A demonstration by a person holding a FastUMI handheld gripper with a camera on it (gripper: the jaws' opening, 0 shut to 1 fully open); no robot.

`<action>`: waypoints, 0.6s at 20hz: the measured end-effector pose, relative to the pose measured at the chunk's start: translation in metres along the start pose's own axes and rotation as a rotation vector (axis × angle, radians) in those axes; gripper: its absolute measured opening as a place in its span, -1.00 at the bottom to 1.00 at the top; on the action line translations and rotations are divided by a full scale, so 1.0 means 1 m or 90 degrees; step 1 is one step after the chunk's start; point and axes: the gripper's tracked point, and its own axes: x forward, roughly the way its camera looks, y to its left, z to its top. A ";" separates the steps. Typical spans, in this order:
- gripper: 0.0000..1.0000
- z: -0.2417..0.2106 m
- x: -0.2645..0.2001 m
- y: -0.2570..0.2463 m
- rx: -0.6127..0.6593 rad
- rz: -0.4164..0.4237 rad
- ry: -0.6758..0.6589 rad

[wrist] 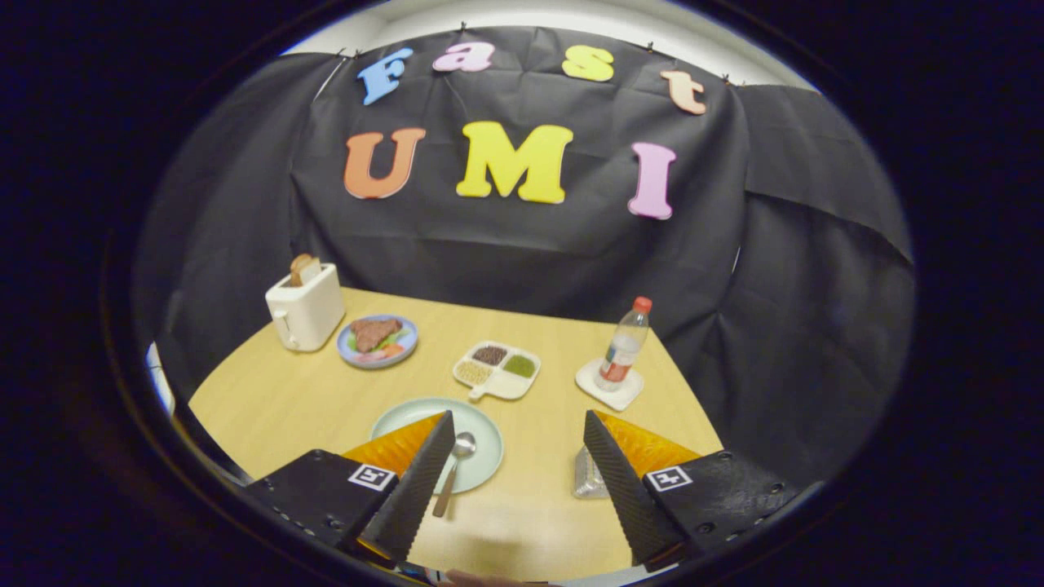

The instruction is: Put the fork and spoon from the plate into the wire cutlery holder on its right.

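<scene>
No readable text on the bottle (624,346) label.

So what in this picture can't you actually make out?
- Fork: none can be made out in the gripper view; the left finger of the open hand-held gripper covers part of the plate, where only the spoon shows.
- Wire holder: mostly hidden behind the right finger, so its contents can't be told.
- Three-part dish: fillings too small to identify.
- Bottle: label too small to read.
</scene>
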 end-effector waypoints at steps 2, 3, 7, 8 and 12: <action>0.92 -0.029 0.011 0.016 0.011 0.016 0.062; 0.92 -0.039 0.015 0.023 0.016 0.022 0.085; 0.92 -0.087 0.028 0.049 0.022 0.039 0.188; 0.91 -0.098 0.033 0.053 0.024 0.041 0.211; 0.92 -0.125 0.048 0.056 0.025 0.027 0.295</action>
